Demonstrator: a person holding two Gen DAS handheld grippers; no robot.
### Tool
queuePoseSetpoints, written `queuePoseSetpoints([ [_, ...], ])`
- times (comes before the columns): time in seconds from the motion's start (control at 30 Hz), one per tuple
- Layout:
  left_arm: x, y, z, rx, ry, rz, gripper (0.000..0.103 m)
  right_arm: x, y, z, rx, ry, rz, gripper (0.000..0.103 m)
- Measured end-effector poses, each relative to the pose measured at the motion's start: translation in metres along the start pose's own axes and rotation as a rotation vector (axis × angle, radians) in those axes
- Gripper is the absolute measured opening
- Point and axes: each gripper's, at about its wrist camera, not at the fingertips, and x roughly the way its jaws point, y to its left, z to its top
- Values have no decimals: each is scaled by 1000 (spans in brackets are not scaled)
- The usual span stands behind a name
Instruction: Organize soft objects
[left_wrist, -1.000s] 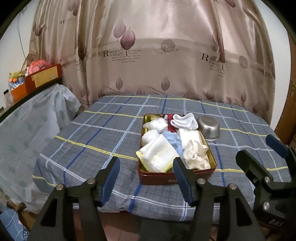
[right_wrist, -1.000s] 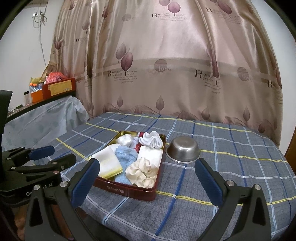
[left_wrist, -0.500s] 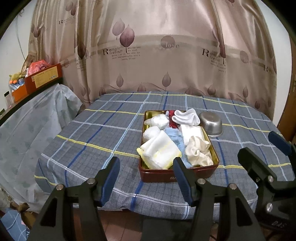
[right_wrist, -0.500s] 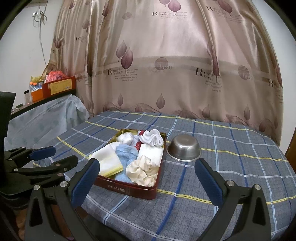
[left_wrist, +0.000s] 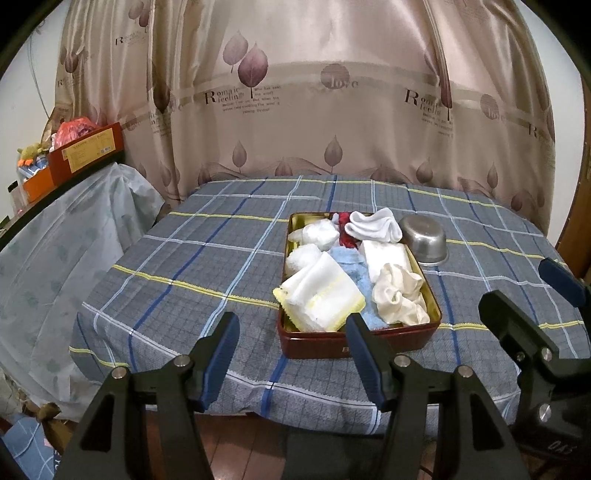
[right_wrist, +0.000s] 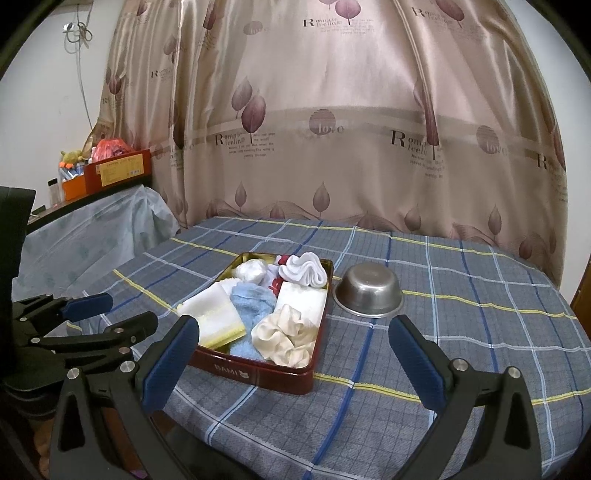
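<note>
At the far left of the right wrist view a red box (right_wrist: 118, 169) sits on a covered shelf (right_wrist: 92, 229) against the curtain (right_wrist: 332, 110). Lower left in the same view, the left gripper (right_wrist: 110, 314) hangs off the table's (right_wrist: 461, 332) near edge, jaws spread with nothing between them. In its own view its blue pads (left_wrist: 221, 354) frame bare plaid cloth and the near end of the tin (left_wrist: 317, 347).

The tin lies at the middle of the table, red outside, gold inside, full of soft things: a yellow-edged white cloth (right_wrist: 214, 317) at its near left corner, a blue towel (right_wrist: 255, 302) beside it, a cream scrunchie (right_wrist: 284, 336) at the near right, a folded white cloth (right_wrist: 303, 299) behind that, a white bundle (right_wrist: 251, 271) and a ruffled white sock (right_wrist: 304, 271) at the far end, with something red (right_wrist: 275, 284) between them.

Just right of the tin stands a steel bowl (right_wrist: 369, 291), upside down.

The right gripper (right_wrist: 295, 358) fills the bottom of its view, jaws wide apart and empty, tin between them further off.
</note>
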Motion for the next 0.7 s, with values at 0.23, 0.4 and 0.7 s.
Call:
queuePoseSetpoints([
  [0.23, 5, 1, 0, -11, 25, -3, 61, 1, -1, 0, 0, 1, 1, 102],
  [0.4, 7, 2, 0, -17, 37, -8, 61, 2, -1, -2, 0, 5, 5, 102],
  [0.7, 8, 1, -1, -5, 41, -7, 68, 2, 0, -1, 1, 7, 4, 102],
])
